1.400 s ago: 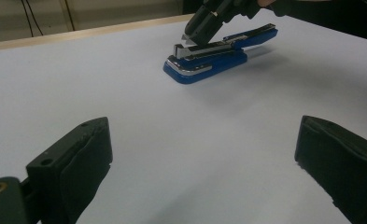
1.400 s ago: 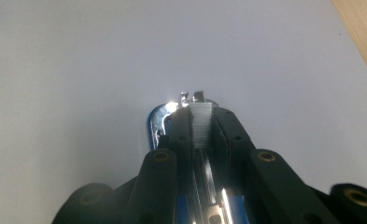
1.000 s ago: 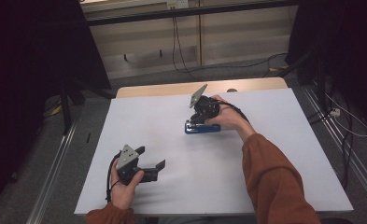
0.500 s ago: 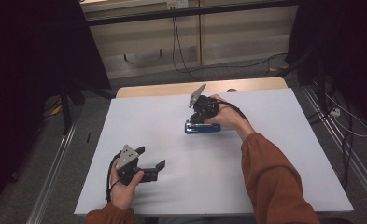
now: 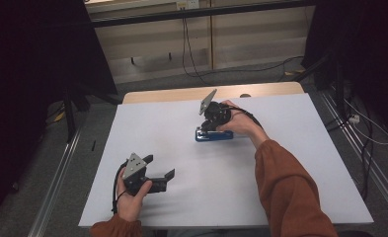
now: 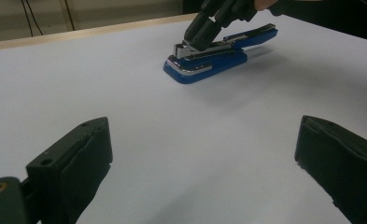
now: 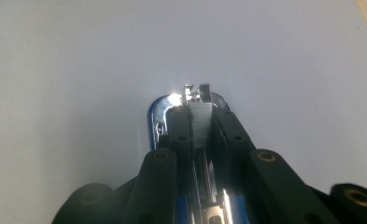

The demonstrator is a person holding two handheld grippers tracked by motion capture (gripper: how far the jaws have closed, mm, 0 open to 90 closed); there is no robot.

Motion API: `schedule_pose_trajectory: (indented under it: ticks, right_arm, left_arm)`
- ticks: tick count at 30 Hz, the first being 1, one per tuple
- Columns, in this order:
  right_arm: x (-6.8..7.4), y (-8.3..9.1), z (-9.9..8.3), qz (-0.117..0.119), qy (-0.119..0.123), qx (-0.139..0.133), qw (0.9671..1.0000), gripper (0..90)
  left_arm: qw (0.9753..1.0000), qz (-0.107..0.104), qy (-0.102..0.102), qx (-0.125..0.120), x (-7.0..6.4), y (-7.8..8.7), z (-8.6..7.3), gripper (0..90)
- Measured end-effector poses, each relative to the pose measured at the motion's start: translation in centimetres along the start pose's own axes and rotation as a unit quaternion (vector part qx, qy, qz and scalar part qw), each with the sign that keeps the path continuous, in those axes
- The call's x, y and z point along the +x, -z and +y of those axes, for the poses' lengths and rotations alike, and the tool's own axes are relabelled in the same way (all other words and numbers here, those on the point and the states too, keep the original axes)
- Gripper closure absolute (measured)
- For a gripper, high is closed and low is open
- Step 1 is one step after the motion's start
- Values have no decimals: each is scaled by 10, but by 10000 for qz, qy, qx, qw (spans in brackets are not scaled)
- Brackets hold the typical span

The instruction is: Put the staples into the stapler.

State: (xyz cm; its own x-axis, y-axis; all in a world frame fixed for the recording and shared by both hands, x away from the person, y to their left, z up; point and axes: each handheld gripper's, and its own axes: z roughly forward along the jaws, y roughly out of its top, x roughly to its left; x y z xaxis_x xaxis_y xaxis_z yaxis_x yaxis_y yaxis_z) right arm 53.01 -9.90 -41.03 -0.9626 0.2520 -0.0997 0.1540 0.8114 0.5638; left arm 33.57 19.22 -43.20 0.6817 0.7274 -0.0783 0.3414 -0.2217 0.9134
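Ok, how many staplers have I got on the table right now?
1. The blue stapler lies on the far middle of the white table, with the right gripper closed on its metal staple rail.

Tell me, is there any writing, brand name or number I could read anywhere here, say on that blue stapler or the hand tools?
None can be read.
Blue stapler: no legible brand or marking.
Right gripper, closed on the staple strip: no lettering.
Left gripper: plain, no label.
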Motion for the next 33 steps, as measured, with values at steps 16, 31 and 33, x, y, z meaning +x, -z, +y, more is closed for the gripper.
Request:
schedule_pose_trajectory:
  ticks: [16, 31, 33]
  right_arm:
    - [-1, -2, -1, 7, -82, -33, 10000, 766]
    - [-2, 1, -2, -61, -155, -35, 9999, 729]
    - [-2, 1, -2, -33, -132, -40, 9999, 742]
  left_arm:
    - [10000, 10, 7, 6, 0, 0, 0, 41]
    - [10000, 4, 9, -2, 0, 0, 0, 41]
    - [10000, 6, 16, -3, 0, 0, 0, 41]
